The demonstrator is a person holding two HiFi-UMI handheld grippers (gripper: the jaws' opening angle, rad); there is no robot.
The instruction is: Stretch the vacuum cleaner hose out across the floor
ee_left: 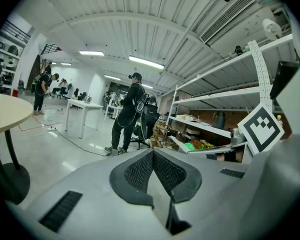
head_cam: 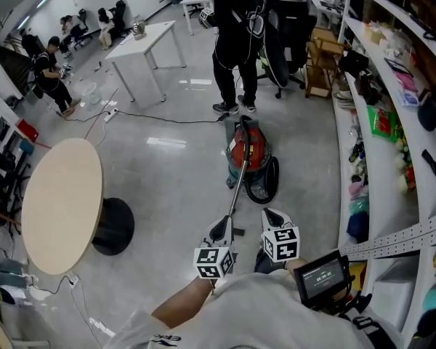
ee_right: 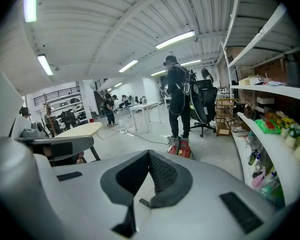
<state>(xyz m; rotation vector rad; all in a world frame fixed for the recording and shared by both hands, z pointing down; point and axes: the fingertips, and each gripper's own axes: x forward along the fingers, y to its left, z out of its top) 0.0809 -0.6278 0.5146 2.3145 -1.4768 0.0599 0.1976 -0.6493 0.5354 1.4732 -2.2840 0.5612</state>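
Observation:
The red vacuum cleaner (head_cam: 248, 150) stands on the grey floor ahead of me, also seen small in the right gripper view (ee_right: 180, 147). Its black hose (head_cam: 267, 184) lies coiled in a loop at its right side. A metal wand (head_cam: 236, 191) slants from the cleaner down towards my left gripper (head_cam: 221, 229). That gripper (ee_left: 153, 151) is shut, with nothing between its pads; the wand's end lies right beside its tip. My right gripper (head_cam: 274, 217) is held a little to the right, level with the left. It (ee_right: 149, 153) is shut and empty too.
A person (head_cam: 236, 42) stands just beyond the cleaner, with an office chair (head_cam: 287, 42) beside them. White shelving (head_cam: 378, 144) full of goods runs along the right. A round beige table (head_cam: 62, 206) on a black base is at the left. A cable (head_cam: 152, 116) crosses the floor.

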